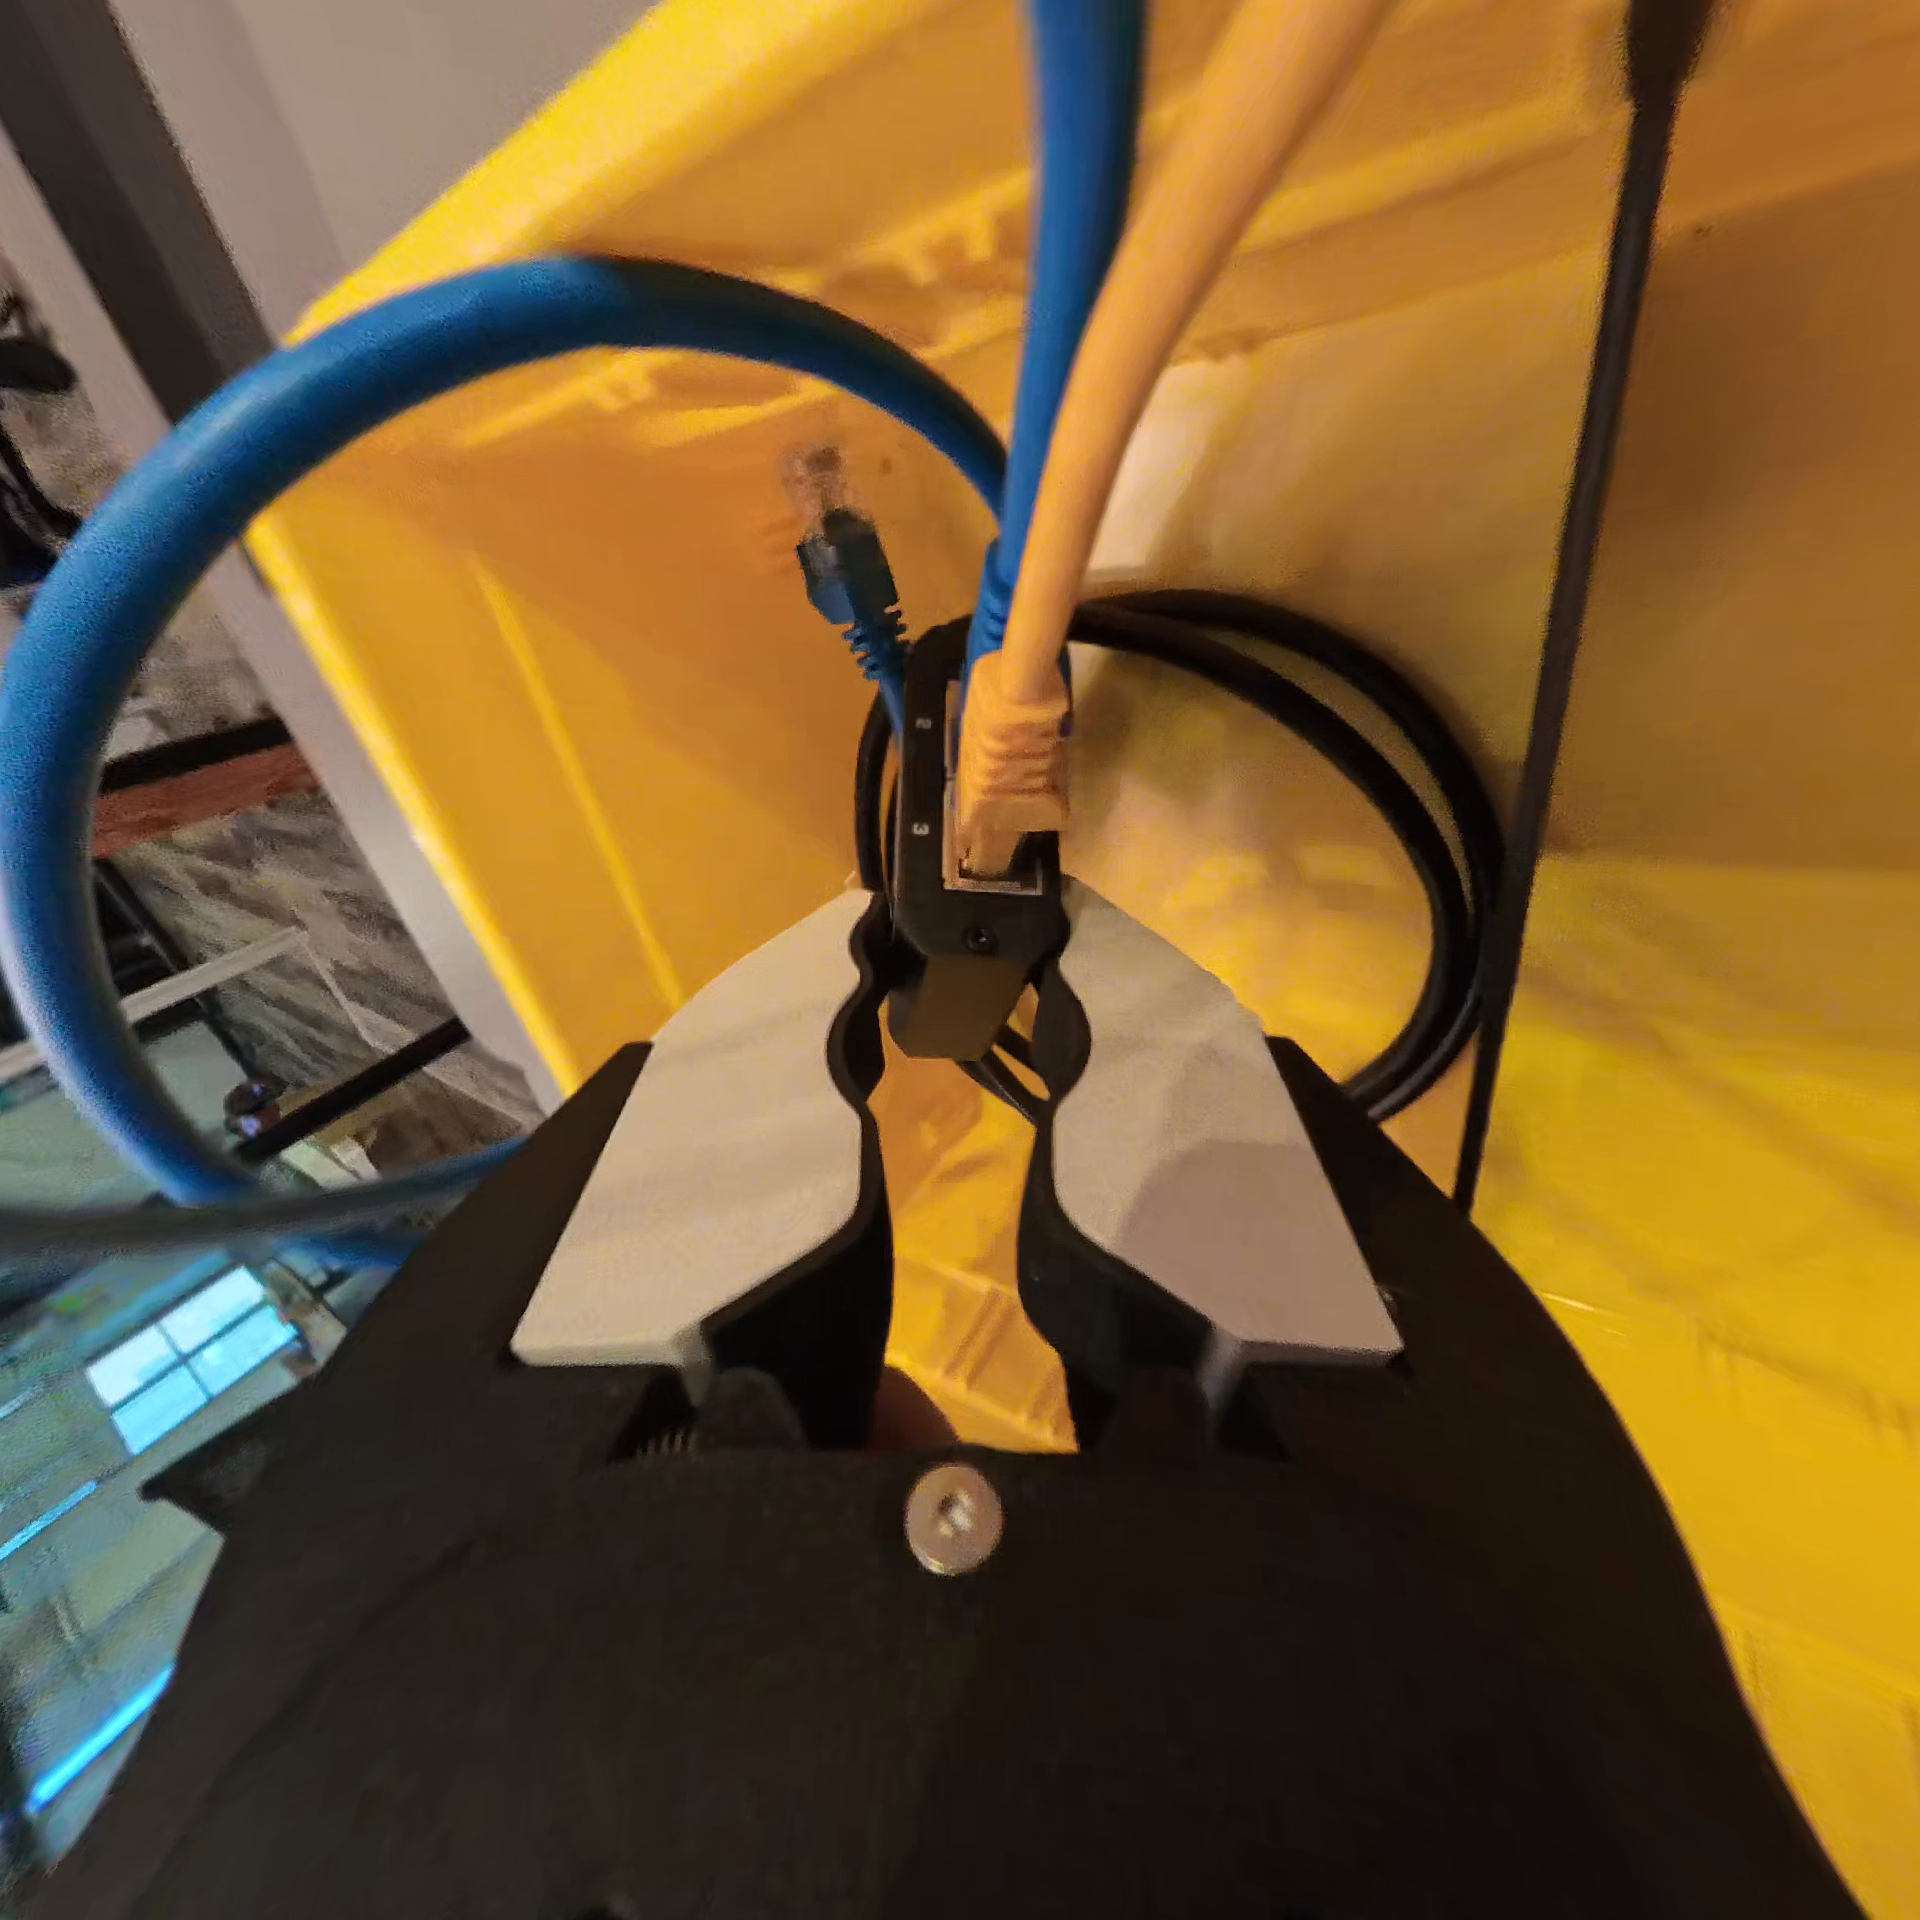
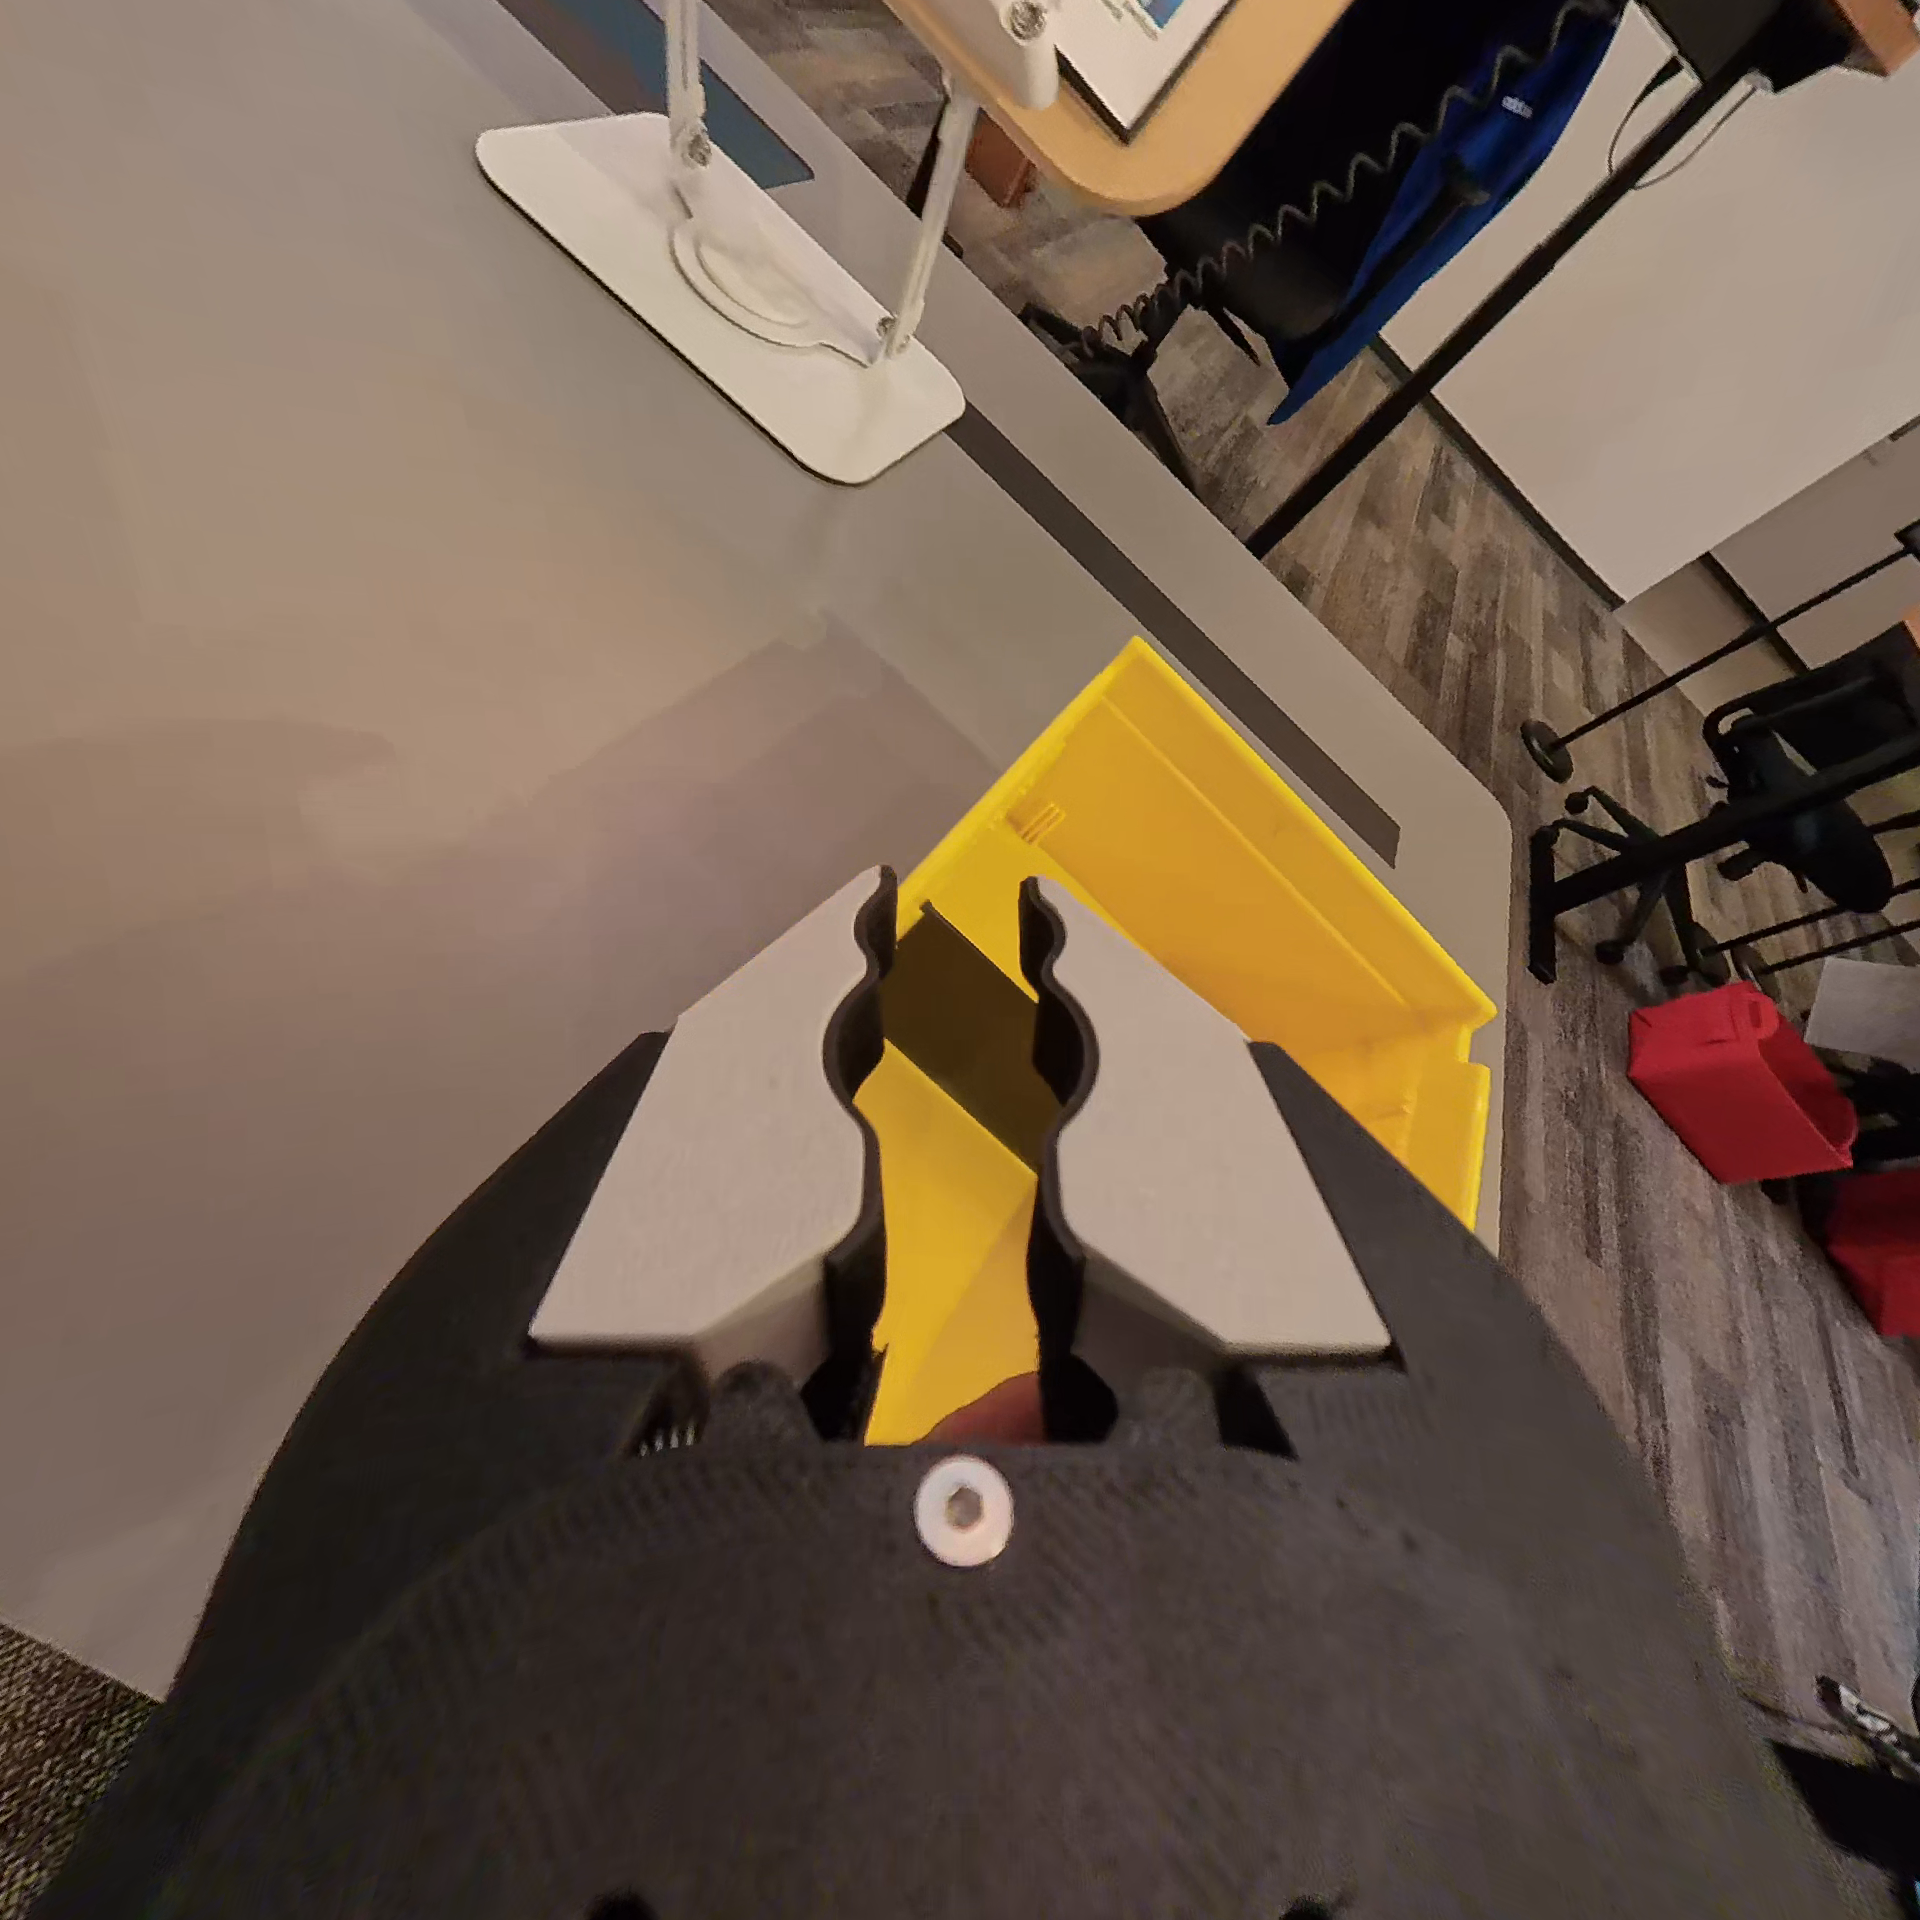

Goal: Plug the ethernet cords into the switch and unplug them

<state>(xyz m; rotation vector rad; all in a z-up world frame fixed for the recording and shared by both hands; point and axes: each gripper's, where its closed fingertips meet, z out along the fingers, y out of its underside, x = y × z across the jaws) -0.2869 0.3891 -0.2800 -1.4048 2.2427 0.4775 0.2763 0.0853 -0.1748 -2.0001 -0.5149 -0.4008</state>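
While the left tool point(image 1: 961, 971) clamps the switch point(image 1: 971, 831) lengthwise, the right tool point(image 2: 956, 935) gapes empty.

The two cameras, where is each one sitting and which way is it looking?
Left wrist view: sits on the left hand-held gripper, looking along its grey fingers at the black switch they clamp, with yellow cord plugged in and blue cord loose.
Right wrist view: sits on the right hand-held gripper, looking down past its empty fingers at the grey table.
Both show the yellow bin.
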